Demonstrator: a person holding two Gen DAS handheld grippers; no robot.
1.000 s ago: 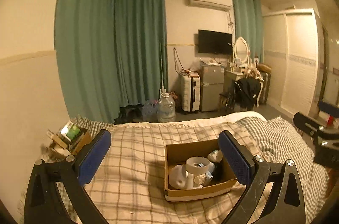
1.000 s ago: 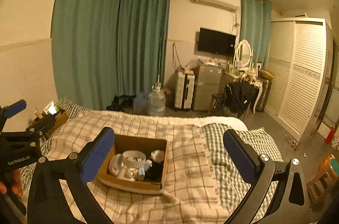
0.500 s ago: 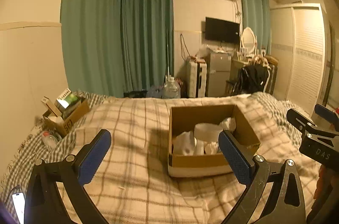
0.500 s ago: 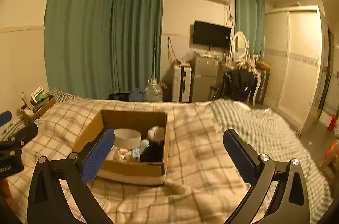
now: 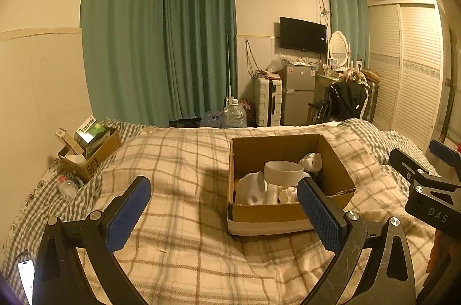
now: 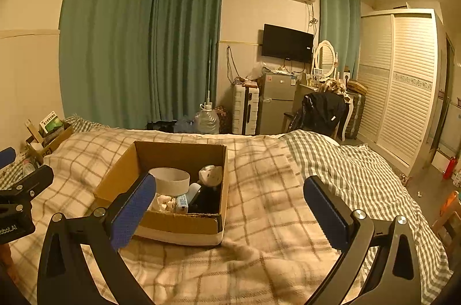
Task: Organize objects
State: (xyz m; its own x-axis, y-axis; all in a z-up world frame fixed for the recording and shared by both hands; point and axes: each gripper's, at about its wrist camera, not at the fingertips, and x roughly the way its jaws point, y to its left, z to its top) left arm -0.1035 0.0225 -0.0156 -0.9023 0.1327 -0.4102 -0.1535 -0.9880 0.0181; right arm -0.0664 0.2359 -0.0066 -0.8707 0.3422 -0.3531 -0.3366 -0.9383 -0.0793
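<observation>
An open cardboard box [image 5: 288, 215] sits on the plaid blanket of the bed [image 5: 184, 161]; it also shows in the right wrist view [image 6: 175, 224]. Inside are a white round tub [image 5: 283, 172], white crumpled items [image 5: 250, 188], a small bottle [image 6: 182, 202] and a dark object [image 6: 204, 199]. My left gripper [image 5: 223, 207] is open and empty, above the blanket just left of the box front. My right gripper [image 6: 230, 205] is open and empty, to the right of the box. Each gripper shows at the edge of the other's view.
A second cardboard box [image 5: 92, 152] with packets stands at the bed's far left by the wall. A phone [image 5: 26, 276] lies at the near left corner. A green checked quilt [image 6: 351, 169] covers the bed's right side. Beyond are a water jug [image 5: 234, 114], fridge and wardrobe.
Both grippers have moved closer to and lower toward the box, which now looks larger. Both stay open and empty.
</observation>
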